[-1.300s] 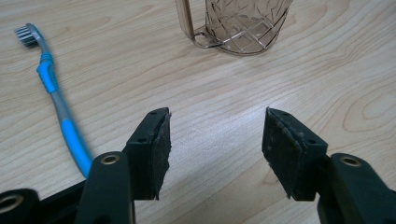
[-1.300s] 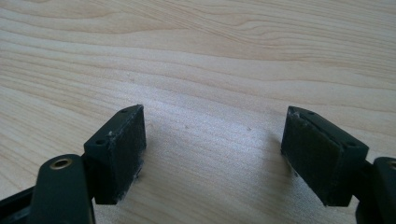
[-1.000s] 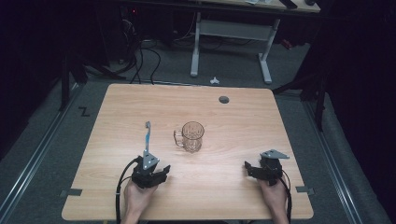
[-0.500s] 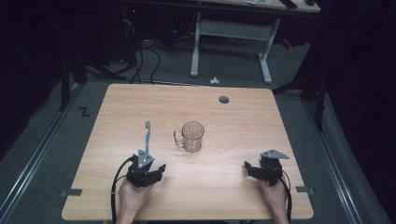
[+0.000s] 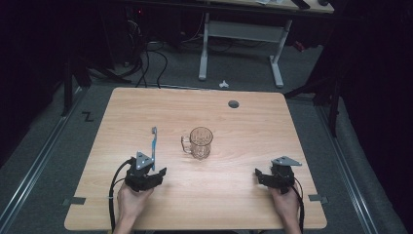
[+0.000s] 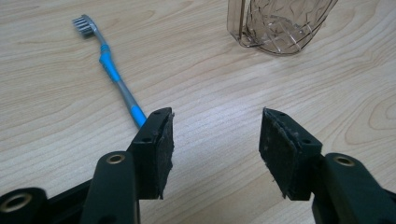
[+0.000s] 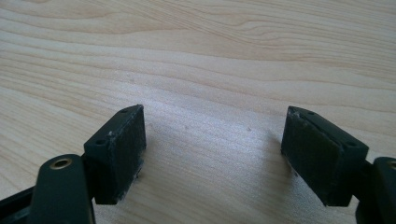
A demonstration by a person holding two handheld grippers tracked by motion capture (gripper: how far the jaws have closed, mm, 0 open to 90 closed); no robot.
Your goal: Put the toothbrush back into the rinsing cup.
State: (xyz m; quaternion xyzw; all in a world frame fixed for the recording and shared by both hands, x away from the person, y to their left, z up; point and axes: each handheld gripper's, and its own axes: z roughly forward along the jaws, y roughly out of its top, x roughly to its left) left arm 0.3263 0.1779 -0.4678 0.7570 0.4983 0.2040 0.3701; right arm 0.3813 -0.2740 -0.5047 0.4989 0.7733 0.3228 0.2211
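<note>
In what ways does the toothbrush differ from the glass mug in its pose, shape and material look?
The toothbrush lies flat on the table, while the glass mug stands upright. The toothbrush is thin and long, the mug wide and round with a side handle. The toothbrush is opaque, blue and grey, whereas the mug is clear and patterned. The toothbrush lies just in front of the left tool; the mug stands farther off. Neither one is held.

table (image 5: 234,195) is evenly lit from above; surroundings are left nearly black. high view is soft, slightly grainy. gripper views are sharp, w/ faint shadows cast under jaws, mild glare on wood.
</note>
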